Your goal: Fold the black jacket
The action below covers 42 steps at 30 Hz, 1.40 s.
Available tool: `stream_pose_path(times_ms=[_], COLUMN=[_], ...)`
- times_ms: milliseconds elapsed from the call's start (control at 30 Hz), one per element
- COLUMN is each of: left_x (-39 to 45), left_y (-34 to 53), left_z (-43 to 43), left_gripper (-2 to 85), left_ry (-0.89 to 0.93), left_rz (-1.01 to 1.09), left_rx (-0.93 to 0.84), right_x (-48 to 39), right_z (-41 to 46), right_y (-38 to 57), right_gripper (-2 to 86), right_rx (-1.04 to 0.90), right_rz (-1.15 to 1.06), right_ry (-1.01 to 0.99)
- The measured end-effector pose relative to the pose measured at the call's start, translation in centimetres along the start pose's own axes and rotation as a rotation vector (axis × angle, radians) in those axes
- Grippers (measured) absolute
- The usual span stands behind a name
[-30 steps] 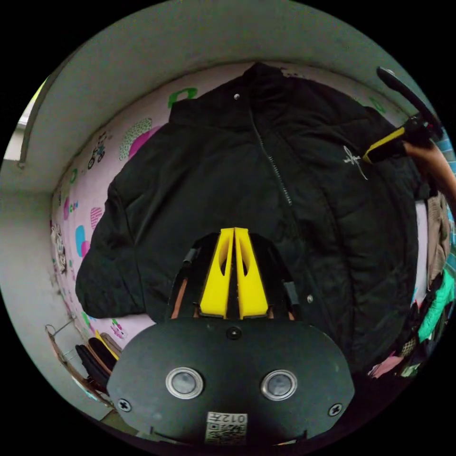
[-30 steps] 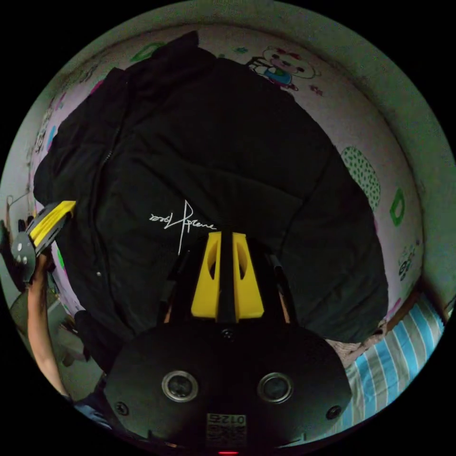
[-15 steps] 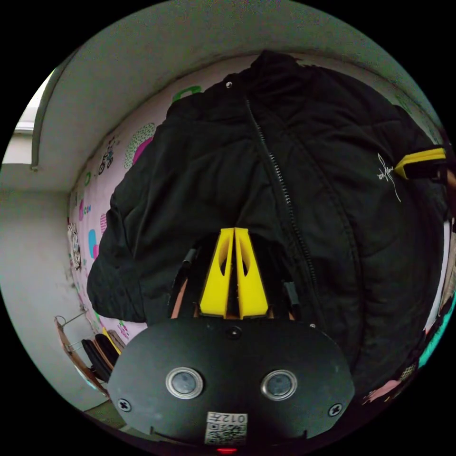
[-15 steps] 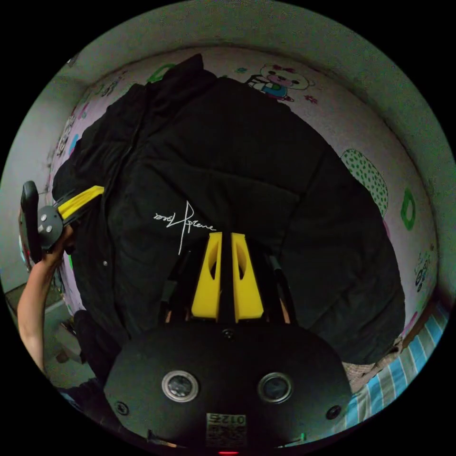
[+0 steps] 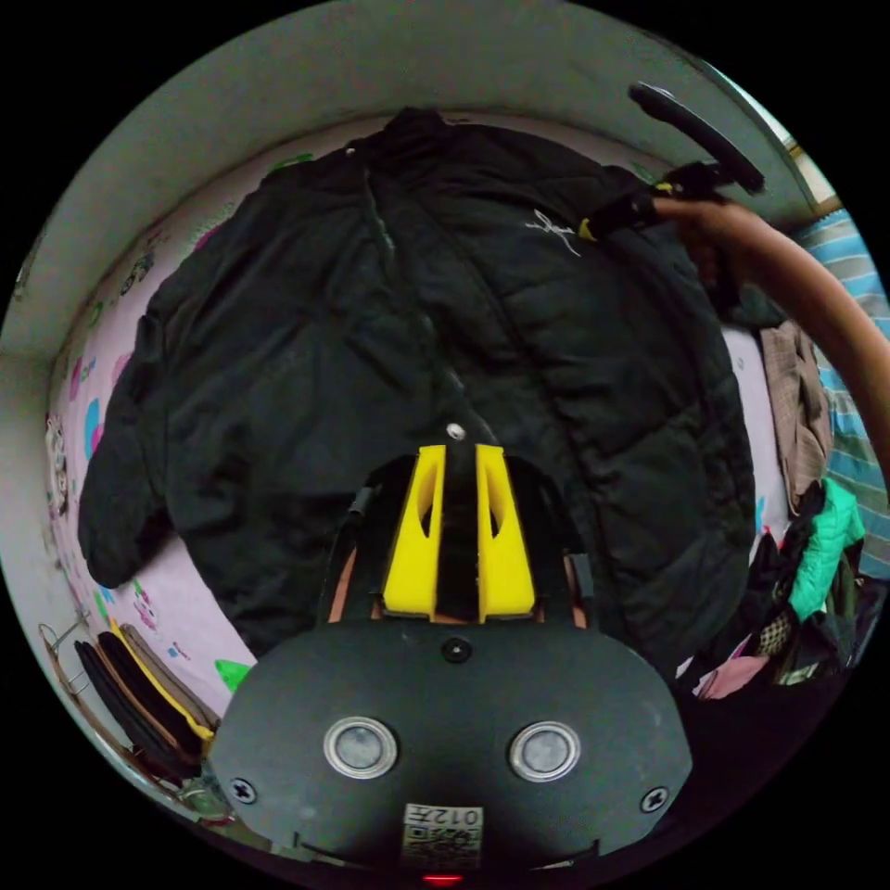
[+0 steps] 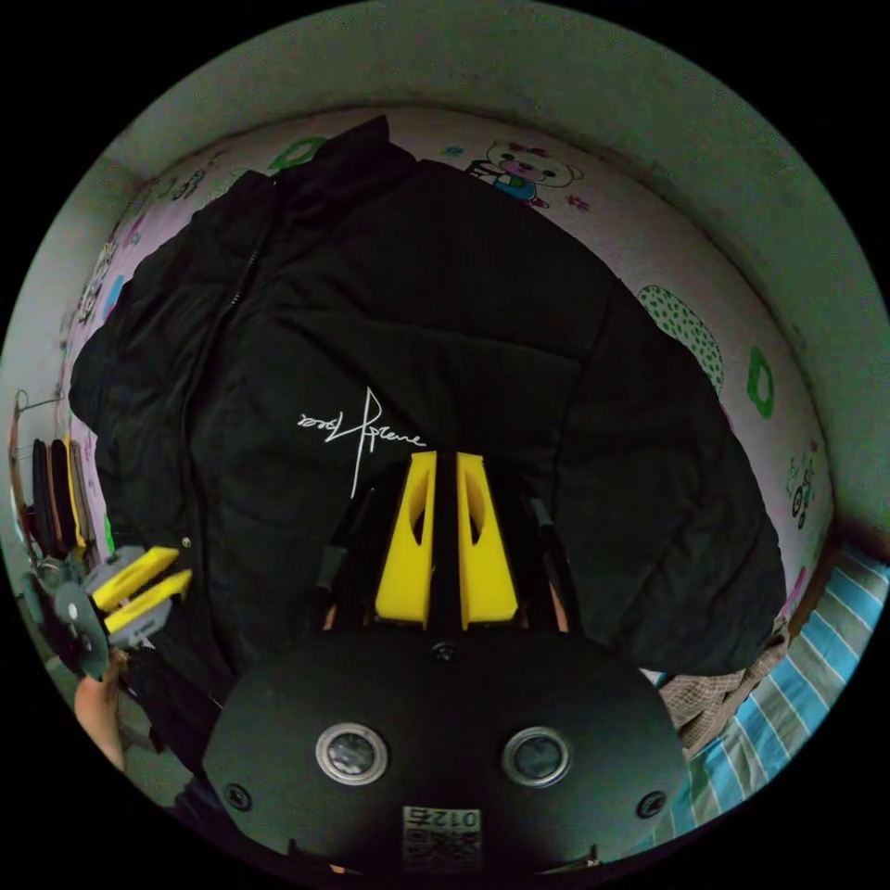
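Left gripper (image 5: 461,450) has parted above black jacket (image 5: 306,352)

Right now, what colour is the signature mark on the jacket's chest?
White, on the black jacket; the signature mark shows best in the right gripper view.

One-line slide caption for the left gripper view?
Left gripper, jaws slightly apart, over the zipped front of the black jacket spread on a patterned pink sheet; right gripper near the chest logo.
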<state>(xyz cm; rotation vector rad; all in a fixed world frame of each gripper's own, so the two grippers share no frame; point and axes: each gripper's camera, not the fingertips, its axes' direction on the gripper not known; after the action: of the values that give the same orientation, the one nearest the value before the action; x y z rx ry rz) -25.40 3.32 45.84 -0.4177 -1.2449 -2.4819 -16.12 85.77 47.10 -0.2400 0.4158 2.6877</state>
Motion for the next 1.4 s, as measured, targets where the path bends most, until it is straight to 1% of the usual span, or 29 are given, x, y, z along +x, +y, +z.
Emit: stream_pose_path(times_ms=[67, 133, 267, 400, 467, 567, 600, 633, 700, 767, 800, 900, 1033, 1133, 1200, 1267, 1400], left_x=[0.8, 1.1, 0.6, 1.7, 1.2, -1.6, -3.1, -3.9, -7.0, -8.7, -9.8, -11.6, -12.5, -13.4, -13.9, -14.5, -15.9], left_y=[0.2, 0.2, -0.3, -1.5, -2.2, -3.6, -4.0, -4.1, -4.7, -5.4, -5.9, -7.4, -9.6, -12.0, -13.1, -14.2, -15.7], left_z=[1.1, 1.7, 1.2, 2.7, 3.3, 2.9, 2.6, 2.5, 2.5, 2.5, 2.5, 2.4, 2.9, 4.3, 4.9, 5.5, 5.5], left_gripper=[4.0, 5.0, 6.9, 6.7, 5.8, 3.7, 3.0, 2.6, 1.7, 1.2, 1.1, 1.0, 1.2, 1.6, 2.0, 2.5, 4.2], left_ry=[-0.005, -0.049, -0.026, -0.158, -0.175, -0.097, -0.043, -0.014, 0.079, 0.128, 0.163, 0.194, 0.174, 0.166, 0.163, 0.163, 0.203], left_rz=[-0.001, -0.003, -0.019, 0.046, 0.056, 0.007, -0.015, -0.025, -0.06, -0.071, -0.08, -0.074, -0.053, -0.062, -0.068, -0.077, -0.123], left_rx=[-0.018, -0.01, 0.008, -0.017, -0.016, -0.012, -0.008, -0.005, 0.006, 0.009, 0.012, 0.028, 0.022, 0.012, 0.009, 0.008, 0.062], right_x=[0.2, 0.4, 1.1, 1.9, 2.0, 1.4, 1.2, 0.7, -0.2, -2.1, -2.7, -6.4, -10.3, -11.7, -11.3, -9.0, -3.4], right_z=[0.1, 0.1, 0.1, -0.1, -0.9, -2.5, -2.8, -3.2, -3.1, -2.7, -2.7, -2.2, -1.1, 1.1, 1.3, 0.7, -0.3], right_y=[-0.2, -0.3, -0.4, -0.7, -0.6, 0.1, 0.2, 0.2, -0.3, -1.1, -1.2, -1.5, -1.9, -2.6, -2.8, -3.3, -4.1], right_gripper=[3.4, 3.3, 2.9, 2.1, 1.2, 0.6, 0.7, 1.2, 3.7, 6.4, 6.8, 9.4, 10.7, 9.1, 5.2, 0.2, -0.8], right_rx=[0.002, 0.004, 0.018, 0.023, 0.05, 0.128, 0.143, 0.165, 0.151, 0.135, 0.139, 0.165, 0.197, 0.146, 0.15, 0.153, 0.155], right_rz=[0.013, 0.027, 0.031, 0.057, 0.053, 0.011, 0.003, -0.029, -0.086, -0.173, -0.201, -0.339, -0.478, -0.547, -0.573, -0.536, -0.432], right_ry=[0.009, 0.01, 0.009, -0.002, -0.007, -0.015, -0.014, -0.038, -0.108, -0.207, -0.217, -0.181, -0.099, 0.054, 0.083, -0.005, -0.166])
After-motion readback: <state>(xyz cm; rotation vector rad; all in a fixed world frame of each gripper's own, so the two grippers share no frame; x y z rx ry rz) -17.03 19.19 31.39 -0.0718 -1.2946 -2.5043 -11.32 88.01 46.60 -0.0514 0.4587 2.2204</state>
